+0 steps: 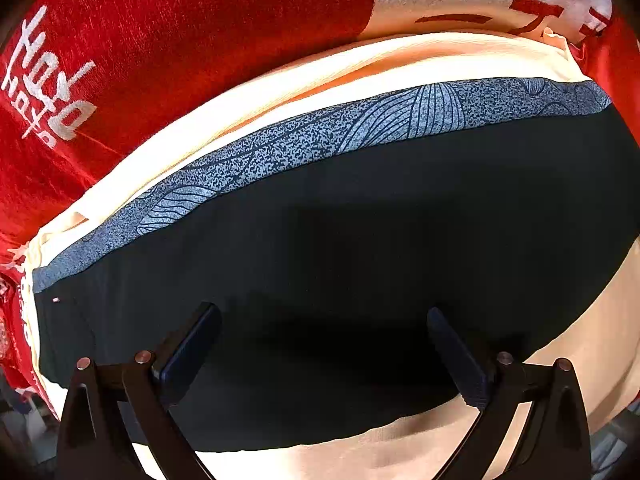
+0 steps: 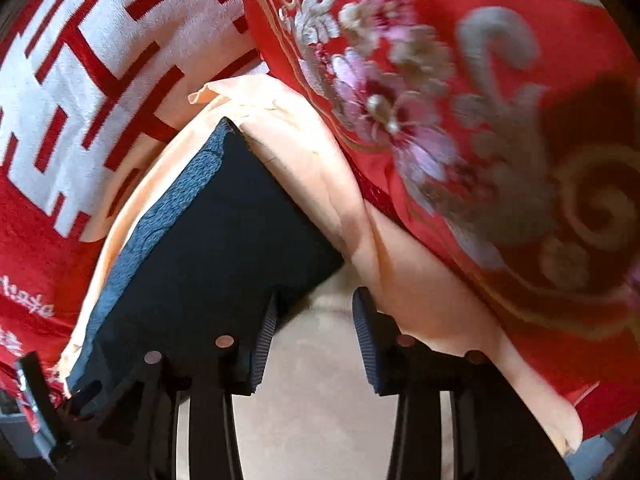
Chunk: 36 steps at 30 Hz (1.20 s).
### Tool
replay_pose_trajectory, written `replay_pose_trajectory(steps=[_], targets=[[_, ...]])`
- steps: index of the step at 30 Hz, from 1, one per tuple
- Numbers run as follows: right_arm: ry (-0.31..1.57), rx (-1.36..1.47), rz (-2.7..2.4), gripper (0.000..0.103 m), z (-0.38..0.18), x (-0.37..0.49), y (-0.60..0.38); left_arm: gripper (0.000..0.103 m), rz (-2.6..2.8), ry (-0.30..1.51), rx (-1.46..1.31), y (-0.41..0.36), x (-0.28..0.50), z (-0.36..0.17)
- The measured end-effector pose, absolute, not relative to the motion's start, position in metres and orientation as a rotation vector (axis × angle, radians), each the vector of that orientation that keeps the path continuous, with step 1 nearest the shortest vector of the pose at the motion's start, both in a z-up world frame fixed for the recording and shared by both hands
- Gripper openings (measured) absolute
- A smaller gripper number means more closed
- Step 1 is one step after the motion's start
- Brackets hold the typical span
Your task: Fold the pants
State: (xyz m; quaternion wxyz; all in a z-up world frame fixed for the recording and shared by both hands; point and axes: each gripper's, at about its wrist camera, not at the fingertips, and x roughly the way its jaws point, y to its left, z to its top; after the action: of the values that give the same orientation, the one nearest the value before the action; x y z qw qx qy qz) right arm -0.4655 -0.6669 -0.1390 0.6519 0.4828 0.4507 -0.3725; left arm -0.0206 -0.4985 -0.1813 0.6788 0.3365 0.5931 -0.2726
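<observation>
The pants (image 1: pixel 360 240) are dark navy with a blue patterned band (image 1: pixel 360 128) along the far edge. They lie flat and folded on a cream sheet (image 1: pixel 360 60). My left gripper (image 1: pixel 324 320) is open and empty, hovering just above the near part of the pants. In the right wrist view the pants (image 2: pixel 224 240) lie to the left, with the patterned band (image 2: pixel 168 208) on their left edge. My right gripper (image 2: pixel 316 308) is open and empty, over the cream sheet (image 2: pixel 320 380) just off the pants' near right corner.
A red blanket with white lettering (image 1: pixel 140 40) lies beyond the cream sheet. A red embroidered cover with pink flowers (image 2: pixel 460 120) is bunched at the right in the right wrist view. A white and red patterned cloth (image 2: pixel 100 60) lies at the far left there.
</observation>
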Motion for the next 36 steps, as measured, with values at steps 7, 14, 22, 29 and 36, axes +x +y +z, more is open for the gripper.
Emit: replay_pose_trajectory(steps=[7, 14, 22, 29, 36], targets=[[1.032, 1.074, -0.761, 0.042, -0.133, -0.457, -0.634, 0.103, -0.592, 1.324, 0.767, -0.506, -0.028, -0.177], [0.907, 1.108, -0.592, 0.042, -0.128, -0.415, -0.641, 0.103, -0.597, 1.238, 0.707, -0.544, -0.014, -0.16], [0.981, 0.98, -0.48, 0.042, -0.164, -0.316, -0.667, 0.103, -0.516, 1.322, 0.587, -0.551, 0.002, -0.19], [1.013, 0.906, -0.687, 0.042, -0.158, -0.336, -0.695, 0.103, -0.541, 1.32, 0.573, -0.551, -0.007, -0.192], [0.924, 1.084, -0.543, 0.051, -0.135, -0.393, -0.645, 0.103, -0.541, 1.32, 0.579, -0.556, -0.013, -0.19]])
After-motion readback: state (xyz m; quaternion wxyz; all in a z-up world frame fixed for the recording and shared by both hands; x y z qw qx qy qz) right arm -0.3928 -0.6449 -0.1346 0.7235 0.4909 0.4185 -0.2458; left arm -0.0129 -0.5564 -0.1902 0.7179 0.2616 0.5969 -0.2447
